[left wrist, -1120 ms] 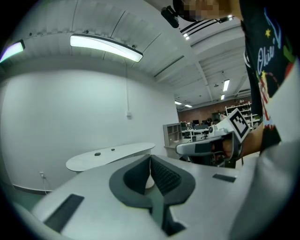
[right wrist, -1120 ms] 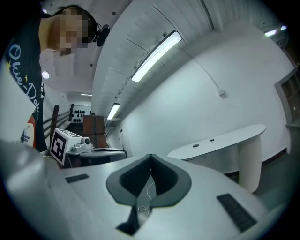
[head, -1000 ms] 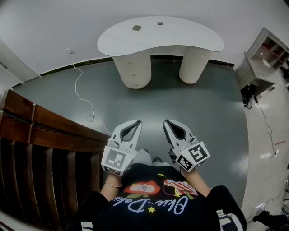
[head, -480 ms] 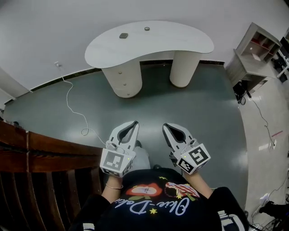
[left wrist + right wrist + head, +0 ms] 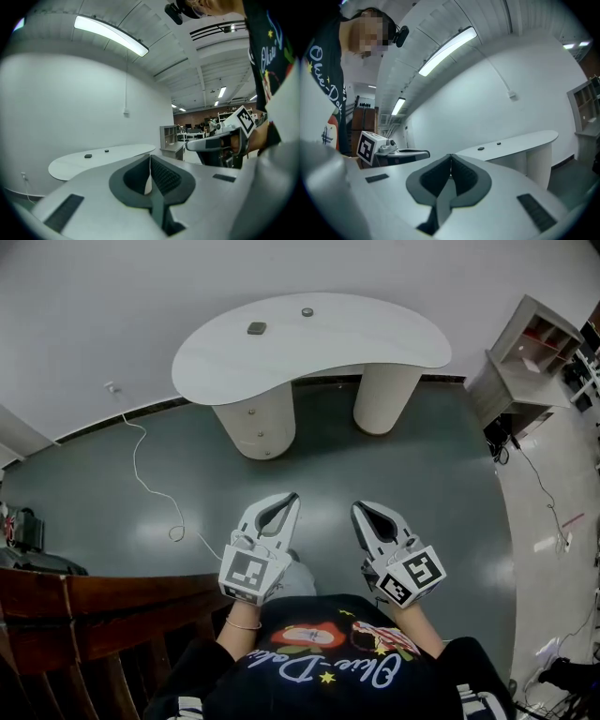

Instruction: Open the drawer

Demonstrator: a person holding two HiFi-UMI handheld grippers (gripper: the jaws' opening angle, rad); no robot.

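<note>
Head view: white kidney-shaped desk [image 5: 375, 338] at 12 o'clock, well apart from the person. Drawers [image 5: 272, 418], judged by small knobs [image 5: 263, 433], are in its rounded left pedestal [image 5: 239, 423] at 11 o'clock. Left gripper [image 5: 289, 502] and right gripper [image 5: 361, 512] are both clenched and empty. Recommended: approach, part one gripper's jaws, seat a knob squarely, pull straight out.

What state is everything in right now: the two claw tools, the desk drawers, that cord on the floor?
Left gripper: jaws shut, nothing between them.
Right gripper: jaws shut, empty.
Desk drawers: all closed, neither gripper near them.
White cord: lying slack on the floor.
</note>
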